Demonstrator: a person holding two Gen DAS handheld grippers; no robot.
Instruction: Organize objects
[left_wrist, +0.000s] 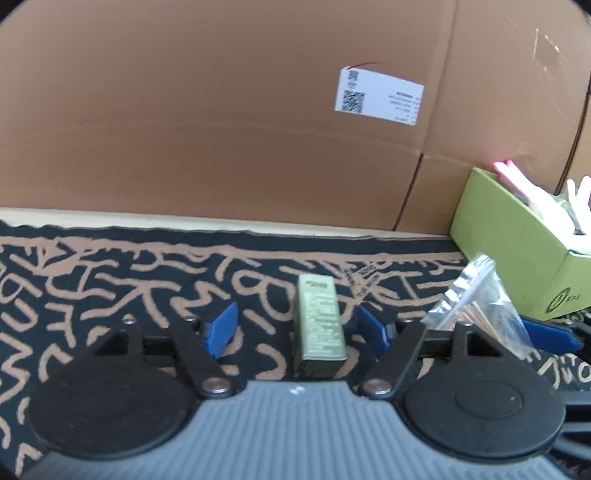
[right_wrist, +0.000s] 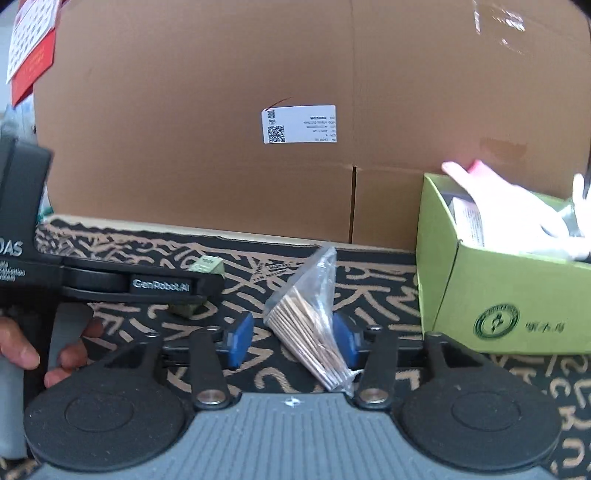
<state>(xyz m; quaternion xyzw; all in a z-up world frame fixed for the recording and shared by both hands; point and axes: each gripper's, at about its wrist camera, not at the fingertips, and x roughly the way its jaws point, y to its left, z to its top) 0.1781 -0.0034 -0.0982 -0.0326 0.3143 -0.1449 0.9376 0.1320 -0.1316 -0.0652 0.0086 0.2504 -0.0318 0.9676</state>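
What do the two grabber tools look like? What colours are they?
Each gripper, left and right, has two blue rectangular finger pads on black jointed arms with silver round bolts. Behind them sit two big black round discs and a grey ribbed body. From the side, the left tool is black with "GenRobot.AI" printed in pale letters. A bare hand holds its handle; no cables show.

A large cardboard box (left_wrist: 221, 129) stands behind the patterned cloth (left_wrist: 110, 277).
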